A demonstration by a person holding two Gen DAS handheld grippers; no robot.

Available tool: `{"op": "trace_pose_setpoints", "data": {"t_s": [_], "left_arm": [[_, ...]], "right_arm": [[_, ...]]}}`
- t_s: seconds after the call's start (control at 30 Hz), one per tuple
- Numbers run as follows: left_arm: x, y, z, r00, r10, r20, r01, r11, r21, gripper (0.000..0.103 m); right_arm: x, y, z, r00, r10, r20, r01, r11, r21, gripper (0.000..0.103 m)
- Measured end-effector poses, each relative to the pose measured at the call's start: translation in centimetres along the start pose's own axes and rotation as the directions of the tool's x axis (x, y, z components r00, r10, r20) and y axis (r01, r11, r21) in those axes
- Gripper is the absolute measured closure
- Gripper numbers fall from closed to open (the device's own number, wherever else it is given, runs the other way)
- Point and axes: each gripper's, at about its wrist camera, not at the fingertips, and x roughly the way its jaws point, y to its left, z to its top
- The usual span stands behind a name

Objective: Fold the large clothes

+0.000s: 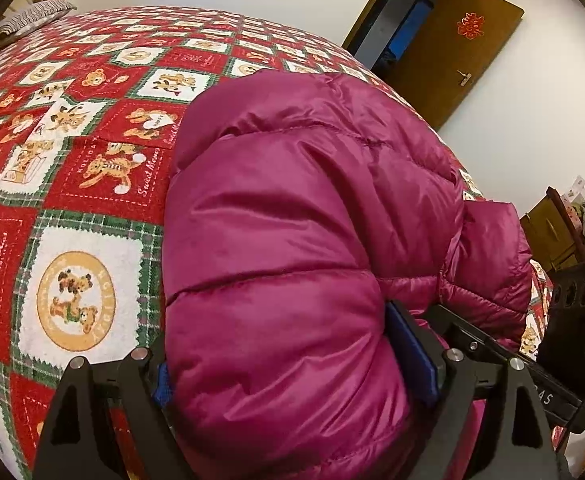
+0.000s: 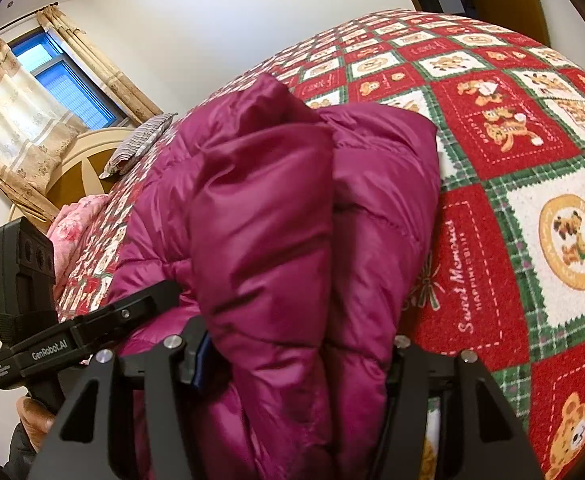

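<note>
Magenta puffer jacket (image 1: 292, 220) lies on the bed, on top of the red teddy-bear bedspread (image 1: 72, 160), bunched into a thick multi-layer bundle. Both grippers are on it at once.

Left gripper (image 1: 292, 376): jaws spread wide around a fat padded fold, fabric fills the whole gap and presses against both blue pads. So it grips the jacket, not closed on empty air.

Right gripper (image 2: 296, 360): same story, jaws wide apart with a doubled-over roll of jacket wedged between them, holding it. The left gripper's body shows at the left edge of the right wrist view, just beside the right one, so the two grasps sit close together on the same near edge of the bundle.

Progress, as a judgement: well along. Jacket already looks folded over itself at least once; a layered flap stands up in the right wrist view and a rounded folded edge shows in the left. No sleeve seen hanging loose, though the far side is hidden. Left to do: probably lay this last fold flat, release, maybe press the puffy bundle down so it does not spring open.

Striped pillow (image 2: 140, 140) sits near the headboard, well apart from the jacket. Wooden door (image 1: 452, 48) behind the bed.
</note>
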Motion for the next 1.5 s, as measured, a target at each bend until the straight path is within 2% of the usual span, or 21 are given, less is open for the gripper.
{"op": "trace_pose_setpoints", "data": {"t_s": [0.57, 0.67, 0.77, 0.83, 0.87, 1.0, 1.07, 1.1, 1.17, 1.23, 1.27, 1.37, 1.5], "left_arm": [[-0.2, 0.1, -0.1, 1.0, 0.014, -0.004, -0.014, 1.0, -0.001, 0.014], [-0.6, 0.5, 0.1, 1.0, -0.011, -0.017, 0.011, 1.0, -0.012, 0.014], [-1.6, 1.9, 0.7, 0.997, -0.07, -0.024, 0.068, 0.996, -0.06, 0.014], [-2.5, 2.8, 1.2, 0.996, -0.085, -0.006, 0.085, 0.994, -0.075, 0.014], [-3.2, 3.3, 1.6, 0.997, -0.071, 0.018, 0.072, 0.995, -0.076, 0.014], [-5.4, 4.5, 3.6, 0.994, 0.033, 0.104, -0.026, 0.997, -0.07, 0.014], [-5.2, 4.3, 4.8, 0.992, 0.071, 0.107, -0.065, 0.996, -0.065, 0.014], [-4.8, 3.8, 5.7, 0.991, 0.087, 0.106, -0.081, 0.995, -0.059, 0.014], [-3.9, 2.9, 6.7, 0.987, 0.117, 0.112, -0.112, 0.992, -0.052, 0.014], [-2.2, 2.0, 7.4, 0.98, 0.176, 0.093, -0.172, 0.984, -0.046, 0.014], [-1.3, 1.7, 7.3, 0.979, 0.188, 0.08, -0.186, 0.982, -0.035, 0.014], [1.4, 1.4, 6.9, 0.974, 0.225, 0.038, -0.225, 0.974, -0.008, 0.014], [2.7, 2.0, 6.4, 0.981, 0.196, 0.004, -0.196, 0.98, -0.034, 0.011]], "right_arm": [[0.3, 0.8, 0.6, 0.999, -0.045, -0.028, 0.045, 0.999, -0.014, 0.044], [0.2, 1.2, 1.1, 0.997, -0.046, -0.054, 0.046, 0.999, -0.012, 0.039], [-0.4, 1.7, 1.9, 0.995, -0.076, -0.072, 0.073, 0.997, -0.039, 0.032], [-1.7, 2.3, 2.5, 0.992, -0.121, -0.047, 0.116, 0.988, -0.1, 0.03], [-2.5, 2.5, 2.7, 0.99, -0.139, -0.027, 0.135, 0.983, -0.122, 0.028], [-6.0, 3.0, 4.3, 0.968, -0.226, 0.111, 0.241, 0.959, -0.147, 0.026], [-7.0, 4.0, 5.7, 0.953, -0.236, 0.187, 0.266, 0.951, -0.157, 0.026], [-6.8, 4.4, 6.3, 0.955, -0.225, 0.193, 0.258, 0.951, -0.168, 0.027], [-4.8, 5.7, 8.2, 0.963, -0.224, 0.15, 0.253, 0.942, -0.221, 0.04], [-2.0, 6.2, 9.0, 0.964, -0.248, 0.093, 0.264, 0.929, -0.258, 0.066], [0.0, 6.0, 9.2, 0.962, -0.268, 0.055, 0.273, 0.925, -0.265, 0.069], [4.2, 4.4, 8.2, 0.958, -0.285, -0.021, 0.271, 0.93, -0.247, 0.068], [5.3, 3.1, 6.9, 0.97, -0.244, -0.018, 0.234, 0.947, -0.219, 0.066]]}}
